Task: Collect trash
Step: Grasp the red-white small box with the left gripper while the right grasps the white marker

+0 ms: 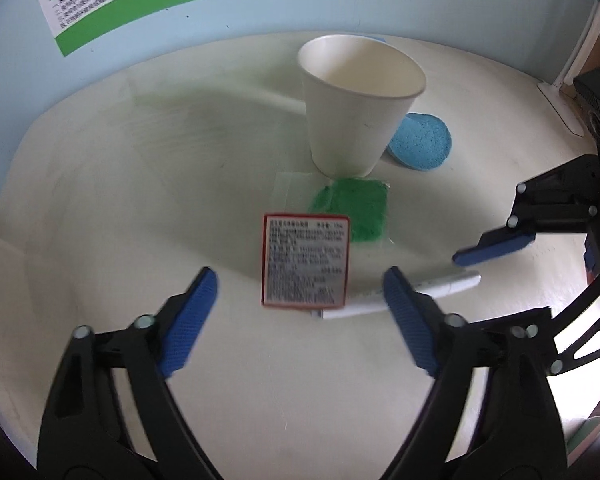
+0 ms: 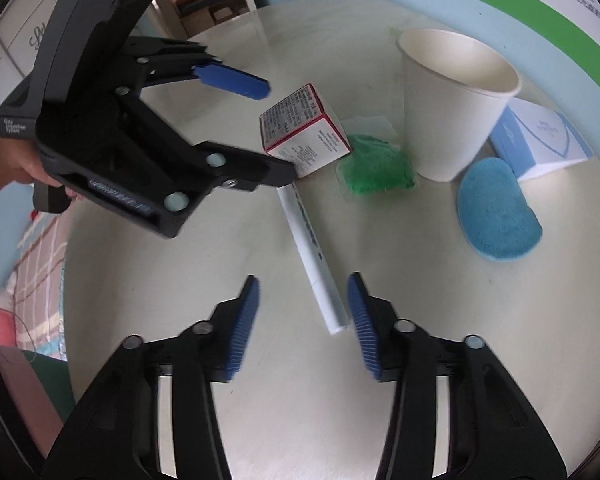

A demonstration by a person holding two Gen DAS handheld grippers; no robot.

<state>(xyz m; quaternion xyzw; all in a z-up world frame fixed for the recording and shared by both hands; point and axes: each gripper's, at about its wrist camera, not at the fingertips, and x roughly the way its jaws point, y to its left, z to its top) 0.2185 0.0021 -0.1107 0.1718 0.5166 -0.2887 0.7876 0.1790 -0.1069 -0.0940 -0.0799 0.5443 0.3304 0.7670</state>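
Left gripper (image 1: 300, 292) stood wide open around the box (image 1: 305, 261) on the bench (image 1: 140, 160), holding nothing. Right gripper (image 2: 303, 322), half open and empty, straddled the tube (image 2: 314, 256). Risks: grippers colliding, box tipping, tube rolling, cup (image 1: 358, 104) getting knocked.

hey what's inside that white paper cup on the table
Nothing shows inside the white paper cup: only bare inner wall in both views. Its rim hides the very bottom, so something small there cannot be ruled out.
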